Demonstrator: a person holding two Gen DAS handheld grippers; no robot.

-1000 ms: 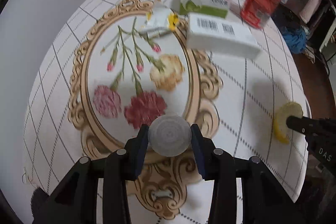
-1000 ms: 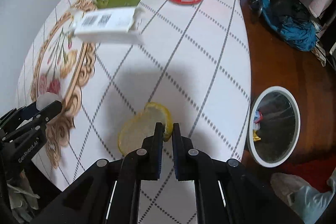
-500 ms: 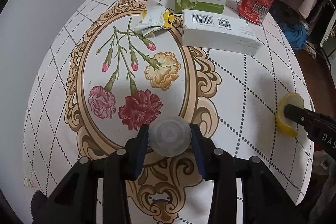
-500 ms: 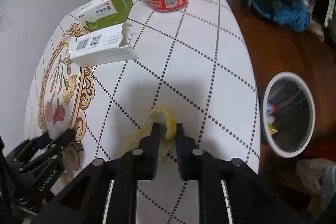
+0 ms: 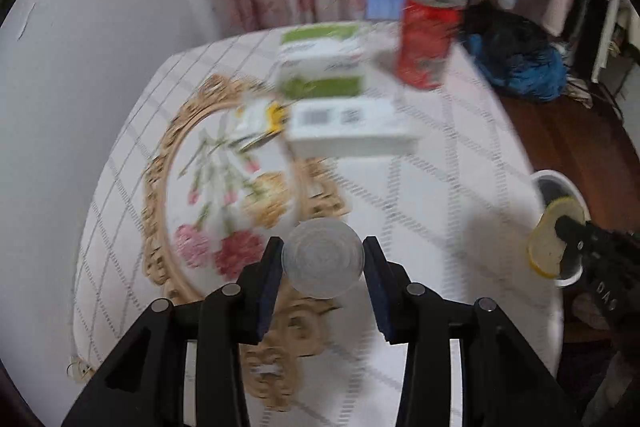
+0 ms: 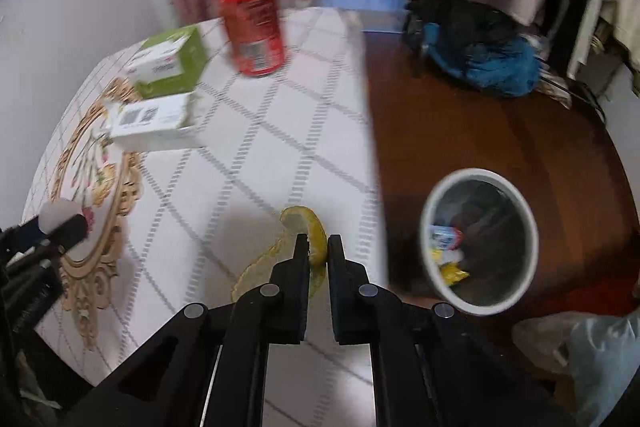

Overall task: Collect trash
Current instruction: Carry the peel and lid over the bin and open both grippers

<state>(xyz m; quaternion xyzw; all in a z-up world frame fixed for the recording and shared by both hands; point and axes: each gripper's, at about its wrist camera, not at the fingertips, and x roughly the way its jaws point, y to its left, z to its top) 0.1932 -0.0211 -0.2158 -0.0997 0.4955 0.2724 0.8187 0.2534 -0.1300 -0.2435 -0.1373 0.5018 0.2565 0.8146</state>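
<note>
- Left wrist view: a translucent round lid (image 5: 322,258) is gripped between the fingers of the left gripper (image 5: 322,269), above the bench (image 5: 440,187) with its floral cloth. Beyond it a white box (image 5: 352,127), a green box (image 5: 320,65), a red can (image 5: 426,39) and a crumpled wrapper (image 5: 260,119) are seen on the bench, all motion-blurred. At the right edge the right gripper's tip is seen with the yellow peel (image 5: 550,239), in front of the bin rim.
- Right wrist view: the right gripper (image 6: 318,251) is clenched on the yellow peel (image 6: 308,227), held near the bench edge. The white bin (image 6: 480,241) is seen on the wooden floor (image 6: 480,131), just beside the bench, with some trash already inside.
- Step judged: both items carried toward the bin. Next move calls for the peel to be positioned over the bin opening, then the fingers released; the lid likely follows.
- Bin interior is shown only in the right view; the wrapper clearly only in the left.
</note>
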